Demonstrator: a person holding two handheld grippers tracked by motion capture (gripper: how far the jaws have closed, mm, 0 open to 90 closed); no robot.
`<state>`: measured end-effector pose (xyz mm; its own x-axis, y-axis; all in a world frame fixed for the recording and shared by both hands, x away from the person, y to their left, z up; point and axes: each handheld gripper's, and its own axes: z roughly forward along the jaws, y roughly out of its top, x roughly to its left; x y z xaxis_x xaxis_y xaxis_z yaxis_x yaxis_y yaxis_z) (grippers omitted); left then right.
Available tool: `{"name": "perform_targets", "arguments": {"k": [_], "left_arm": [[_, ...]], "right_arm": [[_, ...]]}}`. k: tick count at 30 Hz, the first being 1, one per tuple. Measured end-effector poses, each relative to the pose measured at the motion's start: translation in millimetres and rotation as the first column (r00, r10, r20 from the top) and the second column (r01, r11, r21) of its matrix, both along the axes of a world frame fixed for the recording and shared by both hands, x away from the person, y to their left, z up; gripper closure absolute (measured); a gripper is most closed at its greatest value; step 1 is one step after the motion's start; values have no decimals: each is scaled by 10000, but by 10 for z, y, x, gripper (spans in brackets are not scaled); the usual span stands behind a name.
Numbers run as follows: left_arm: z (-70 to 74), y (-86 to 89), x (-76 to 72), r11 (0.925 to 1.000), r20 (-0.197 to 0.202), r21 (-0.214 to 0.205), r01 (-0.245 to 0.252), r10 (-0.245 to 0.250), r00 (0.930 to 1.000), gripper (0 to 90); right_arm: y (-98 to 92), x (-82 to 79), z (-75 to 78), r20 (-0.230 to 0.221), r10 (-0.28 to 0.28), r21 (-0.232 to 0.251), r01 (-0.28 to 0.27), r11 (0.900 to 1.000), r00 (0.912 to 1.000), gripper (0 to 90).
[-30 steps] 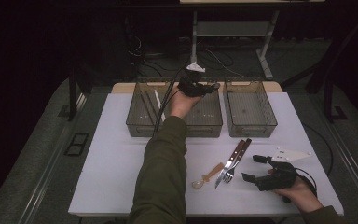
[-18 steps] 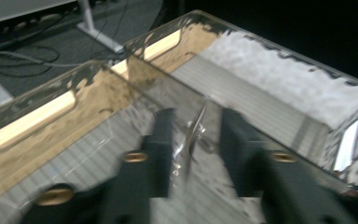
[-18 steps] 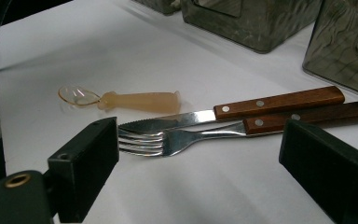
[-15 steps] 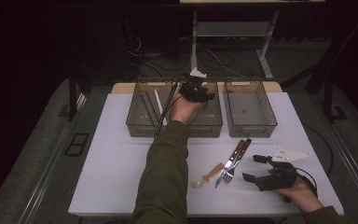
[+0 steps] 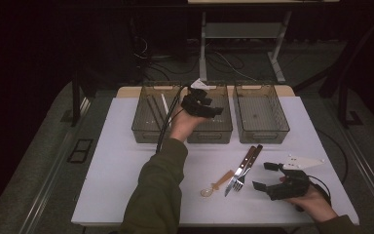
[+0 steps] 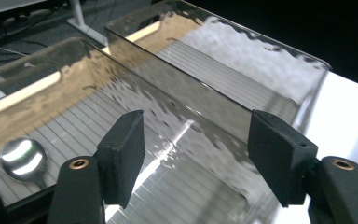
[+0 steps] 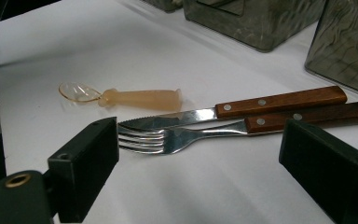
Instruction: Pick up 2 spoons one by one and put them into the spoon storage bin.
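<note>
Over the middle bin (image 5: 209, 127), left gripper (image 5: 209, 103) just opened, empty, spoon (image 6: 22, 157) below, right gripper (image 5: 265, 176) unclenched.

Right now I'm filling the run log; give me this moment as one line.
left gripper: open, just opening above middle bin, metal spoon inside | right gripper: open beside fork, knife

A fixed high camera looks forward and down on a white table (image 5: 126, 161), taking in three clear bins (image 5: 260, 112) at the far edge. The left gripper view sits close above the middle bin (image 6: 177, 88), looking into it. The right gripper view rides low near the tabletop, facing a fork (image 7: 168, 137) and knife (image 7: 261, 105), which the high view also shows.
</note>
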<state>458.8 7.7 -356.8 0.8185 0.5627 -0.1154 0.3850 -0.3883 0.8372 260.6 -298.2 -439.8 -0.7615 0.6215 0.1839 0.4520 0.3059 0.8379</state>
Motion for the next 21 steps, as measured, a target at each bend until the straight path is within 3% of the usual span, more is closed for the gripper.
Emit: {"name": "perform_targets", "arguments": {"k": [9,13,21], "left_arm": [[-50,145,-330,9994,-44,250,259,-257,9997,257],[-101,230,-473,9988,-219,70,487,-485,9986,226],[-196,327,-813,9940,-198,130,1089,-1087,9939,217]], "right_arm": [[2,-1,-7,-15,36,-116,-36,9999,10000,118],[5,1,-14,-55,4,-146,-5,9999,10000,118],[-20,21,-33,-153,-217,-186,214,9996,9996,118]]}}
